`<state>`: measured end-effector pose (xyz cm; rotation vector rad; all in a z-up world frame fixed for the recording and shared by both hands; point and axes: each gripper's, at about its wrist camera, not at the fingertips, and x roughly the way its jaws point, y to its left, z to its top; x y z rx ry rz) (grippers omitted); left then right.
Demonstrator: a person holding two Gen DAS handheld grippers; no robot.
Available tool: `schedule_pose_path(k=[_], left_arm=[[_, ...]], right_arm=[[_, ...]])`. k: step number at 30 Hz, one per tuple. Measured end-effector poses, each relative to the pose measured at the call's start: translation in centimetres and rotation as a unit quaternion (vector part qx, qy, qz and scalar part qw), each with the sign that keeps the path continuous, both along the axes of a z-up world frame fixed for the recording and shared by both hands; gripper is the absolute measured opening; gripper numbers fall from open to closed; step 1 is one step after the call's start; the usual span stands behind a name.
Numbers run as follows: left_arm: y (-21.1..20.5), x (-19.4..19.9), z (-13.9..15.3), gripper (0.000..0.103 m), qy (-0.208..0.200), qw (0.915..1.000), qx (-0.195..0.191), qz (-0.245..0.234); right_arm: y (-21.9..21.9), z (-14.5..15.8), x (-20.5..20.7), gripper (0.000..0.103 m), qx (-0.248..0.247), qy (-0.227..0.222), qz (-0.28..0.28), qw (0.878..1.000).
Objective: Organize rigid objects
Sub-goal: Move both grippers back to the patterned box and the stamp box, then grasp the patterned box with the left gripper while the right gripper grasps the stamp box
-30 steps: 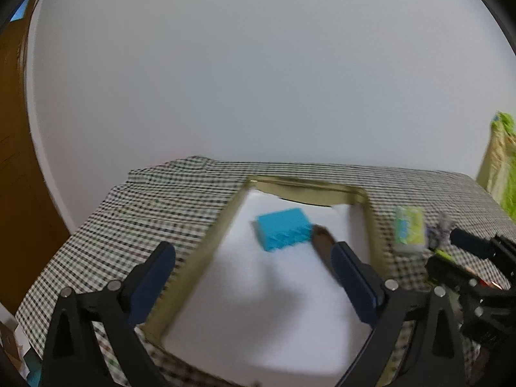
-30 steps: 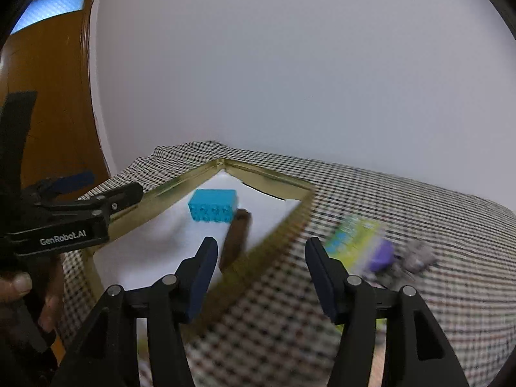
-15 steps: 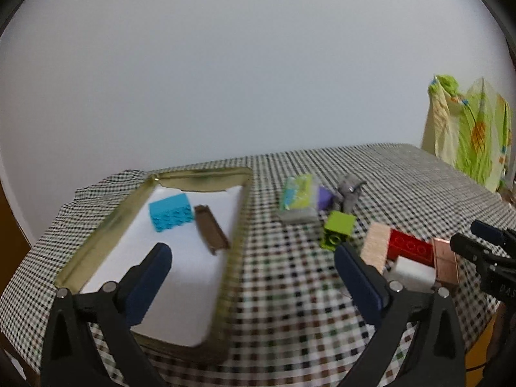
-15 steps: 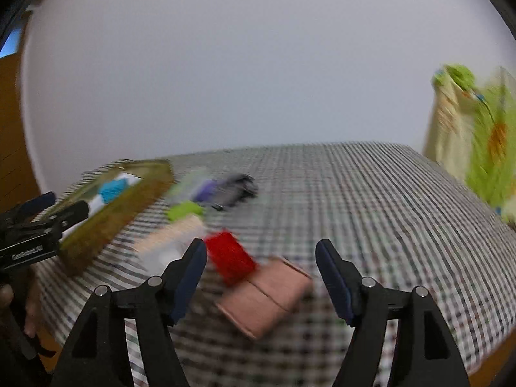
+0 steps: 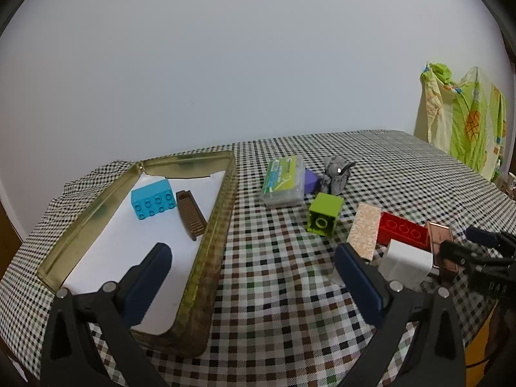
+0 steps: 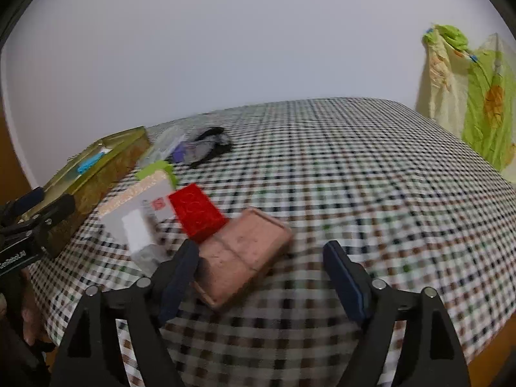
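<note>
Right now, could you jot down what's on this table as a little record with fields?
surface: table with checked cloth
tin: open, holds blue brick and brown comb
outside the tin: green brick, red brick, white box, pink case, floss box, purple piece, grey figure, speckled tile
left gripper: open, empty, above the tin's edge
right gripper: jaws opening, nothing gripped, pink case just ahead

Three studded bricks, blue (image 5: 153,200), green (image 5: 324,218) and red (image 5: 403,232), and one tin (image 5: 206,254).
</note>
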<state>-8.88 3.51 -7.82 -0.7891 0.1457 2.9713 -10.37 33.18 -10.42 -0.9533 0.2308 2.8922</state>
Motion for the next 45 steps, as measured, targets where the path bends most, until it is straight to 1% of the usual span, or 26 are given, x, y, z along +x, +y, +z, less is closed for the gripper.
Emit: schedule_pose_path(k=[3,4,6,7,10,12,13,15,21,24,28,29,31,32,34,35,36,38,40,41,42,43,44,45], left_arm=[[-0.1,0.0,0.0,0.102,0.000,1.0000,0.000,-0.001],[-0.2,0.0,0.1,0.102,0.000,1.0000,0.000,-0.001],[-0.1,0.1,0.1,0.102,0.000,1.0000,-0.004,-0.002],[0.0,0.1,0.1,0.102,0.001,1.0000,-0.006,-0.003],[-0.2,0.0,0.1,0.102,0.000,1.0000,-0.006,-0.007],[-0.2,0.0,0.1,0.102,-0.001,1.0000,-0.004,-0.008],[-0.2,0.0,0.1,0.102,-0.002,1.0000,-0.002,-0.008],[-0.3,0.0,0.1,0.102,-0.003,1.0000,0.001,-0.009],[-0.1,-0.1,0.1,0.102,-0.006,1.0000,-0.001,-0.007],[0.7,-0.5,0.1,0.102,-0.012,0.9997,-0.011,-0.015],[2.2,-1.0,0.6,0.102,-0.010,0.9991,-0.011,-0.039],[2.4,-1.3,0.6,0.102,-0.013,0.9988,-0.010,-0.047],[3.0,-2.0,0.4,0.102,-0.024,0.9980,-0.009,-0.059],[3.4,-2.4,0.4,0.101,-0.032,0.9972,-0.006,-0.067],[3.9,-3.0,0.0,0.096,-0.050,0.9952,0.001,-0.084],[4.3,-3.4,-0.2,0.090,-0.060,0.9943,0.002,-0.089],[4.5,-3.7,-0.4,0.082,-0.068,0.9935,0.000,-0.092],[5.1,-4.1,-0.8,0.077,-0.087,0.9900,-0.006,-0.111],[5.4,-4.3,-1.1,0.071,-0.104,0.9864,-0.006,-0.127],[5.5,-4.6,-1.3,0.061,-0.115,0.9843,-0.002,-0.134],[5.5,-4.8,-1.4,0.048,-0.122,0.9829,0.002,-0.137],[5.4,-5.0,-1.5,0.041,-0.128,0.9820,0.007,-0.139],[5.4,-5.2,-1.6,0.030,-0.133,0.9811,0.012,-0.140],[5.3,-5.3,-1.7,0.027,-0.135,0.9807,0.015,-0.141]], right_arm=[[0.9,0.5,0.3,0.082,0.010,-0.013,-0.027,0.999],[1.1,0.6,0.6,0.082,0.003,-0.010,-0.027,1.000],[1.0,1.0,1.3,0.082,-0.021,-0.003,-0.009,1.000],[0.5,1.1,1.2,0.082,-0.024,-0.002,-0.001,1.000],[-1.4,0.5,0.7,0.082,-0.012,-0.008,0.027,1.000],[-2.2,-0.3,0.3,0.082,-0.004,-0.020,0.034,0.999],[-2.3,-0.3,0.4,0.083,0.005,-0.018,0.033,0.999],[-2.4,-0.5,0.4,0.083,0.026,-0.023,0.022,0.999],[0.5,-0.2,0.7,0.083,0.024,-0.027,-0.034,0.999],[1.1,0.0,0.3,0.083,0.009,-0.022,-0.038,0.999],[0.6,0.3,-0.9,0.083,0.011,-0.017,-0.033,0.999],[0.5,0.2,-1.3,0.081,0.018,-0.023,-0.034,0.999],[0.4,0.4,-1.4,0.075,0.023,-0.024,-0.036,0.999],[0.4,0.3,-1.8,0.067,0.029,-0.029,-0.038,0.998],[0.7,0.0,-2.3,0.058,0.034,-0.047,-0.034,0.998],[0.6,0.0,-2.5,0.056,0.040,-0.049,-0.032,0.997],[0.4,-0.1,-2.6,0.055,0.048,-0.052,-0.030,0.997],[0.0,-0.2,-2.6,0.051,0.061,-0.050,-0.026,0.997],[-0.1,-0.3,-2.6,0.051,0.063,-0.047,-0.020,0.997],[-0.2,-0.3,-2.6,0.050,0.062,-0.046,-0.017,0.997],[-0.4,-0.2,-2.6,0.050,0.063,-0.045,-0.011,0.997],[-0.6,-0.2,-2.8,0.050,0.065,-0.045,-0.007,0.997],[-0.7,-0.3,-2.8,0.050,0.067,-0.045,-0.003,0.997],[-0.8,-0.2,-2.9,0.050,0.069,-0.046,0.000,0.997]])
